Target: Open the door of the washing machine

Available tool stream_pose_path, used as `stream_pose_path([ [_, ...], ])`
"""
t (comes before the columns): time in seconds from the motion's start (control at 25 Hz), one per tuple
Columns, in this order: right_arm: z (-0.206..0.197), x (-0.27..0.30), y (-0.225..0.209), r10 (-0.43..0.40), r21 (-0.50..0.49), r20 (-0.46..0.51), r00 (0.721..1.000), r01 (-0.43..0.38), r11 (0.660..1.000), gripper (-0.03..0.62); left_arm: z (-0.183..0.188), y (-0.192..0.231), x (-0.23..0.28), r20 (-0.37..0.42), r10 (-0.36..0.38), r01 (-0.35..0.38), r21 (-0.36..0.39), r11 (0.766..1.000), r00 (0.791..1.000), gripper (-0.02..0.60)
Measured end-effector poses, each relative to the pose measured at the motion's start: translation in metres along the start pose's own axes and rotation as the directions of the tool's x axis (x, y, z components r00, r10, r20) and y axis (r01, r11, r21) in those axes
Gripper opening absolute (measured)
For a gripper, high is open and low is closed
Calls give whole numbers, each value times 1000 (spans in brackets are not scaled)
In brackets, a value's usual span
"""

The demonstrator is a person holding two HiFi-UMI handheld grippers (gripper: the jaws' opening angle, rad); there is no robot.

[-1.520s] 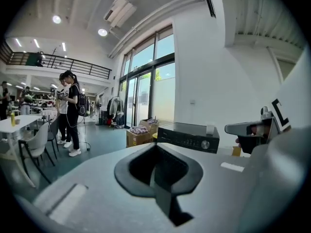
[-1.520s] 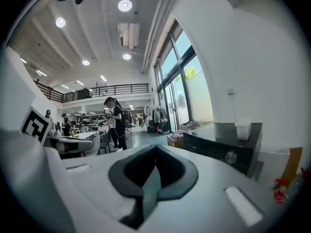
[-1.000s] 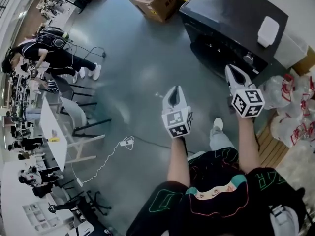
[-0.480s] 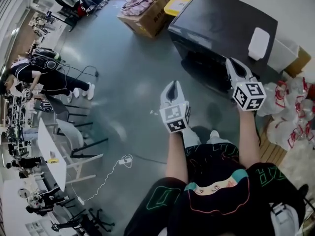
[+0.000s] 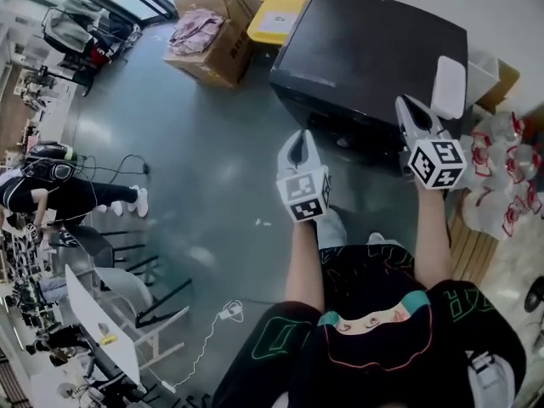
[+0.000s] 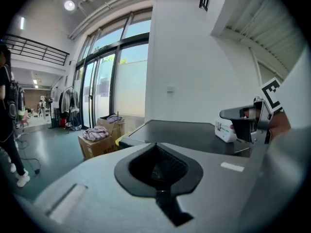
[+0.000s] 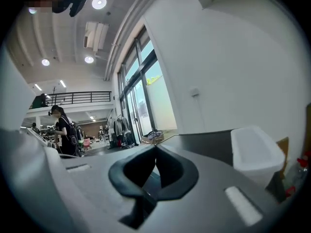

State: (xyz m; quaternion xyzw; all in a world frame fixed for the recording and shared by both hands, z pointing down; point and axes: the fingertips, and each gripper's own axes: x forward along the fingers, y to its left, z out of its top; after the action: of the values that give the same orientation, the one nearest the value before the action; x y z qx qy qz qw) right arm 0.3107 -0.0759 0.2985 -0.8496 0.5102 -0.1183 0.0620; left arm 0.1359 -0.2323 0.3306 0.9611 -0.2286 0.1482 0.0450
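Observation:
The black washing machine (image 5: 374,49) stands at the top of the head view, its dark front facing me; I cannot make out the door behind the grippers. My left gripper (image 5: 296,145) is shut and empty, held in front of the machine's front left. My right gripper (image 5: 406,106) is shut and empty too, over the machine's front right edge beside a white box (image 5: 449,86) on its lid. In the left gripper view the machine's top (image 6: 194,132) lies beyond the shut gripper (image 6: 156,144). The right gripper view shows the lid (image 7: 204,142) and the white box (image 7: 255,152).
Cardboard boxes with clothes (image 5: 212,36) and a yellow lid (image 5: 276,19) stand left of the machine. Plastic bags (image 5: 501,185) lie at its right. Chairs and tables (image 5: 127,313), a floor cable (image 5: 225,313) and a person (image 5: 51,194) are at the left.
Both grippers have moved closer to the washing machine, which now fills more of the head view. Their jaws have stayed shut and empty.

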Motion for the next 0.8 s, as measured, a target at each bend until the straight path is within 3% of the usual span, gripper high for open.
stream_pose_path([
  [0.12, -13, 37, 19, 2, 5, -8, 1000, -2, 1000, 3, -12, 24, 37, -62, -53, 54, 20, 998, 997, 11],
  [0.28, -37, 73, 45, 33, -27, -47, 998, -34, 999, 3, -44, 56, 77, -136, -102, 100, -20, 995, 985, 11],
  [0.52, -84, 61, 66, 4, -71, -192, 981, -18, 997, 3, -109, 55, 110, -256, -264, 260, -50, 964, 930, 11],
  [0.8, -182, 58, 56, -109, -94, -445, 889, 75, 993, 3, -163, 51, 125, -362, -330, 321, -89, 943, 872, 12],
])
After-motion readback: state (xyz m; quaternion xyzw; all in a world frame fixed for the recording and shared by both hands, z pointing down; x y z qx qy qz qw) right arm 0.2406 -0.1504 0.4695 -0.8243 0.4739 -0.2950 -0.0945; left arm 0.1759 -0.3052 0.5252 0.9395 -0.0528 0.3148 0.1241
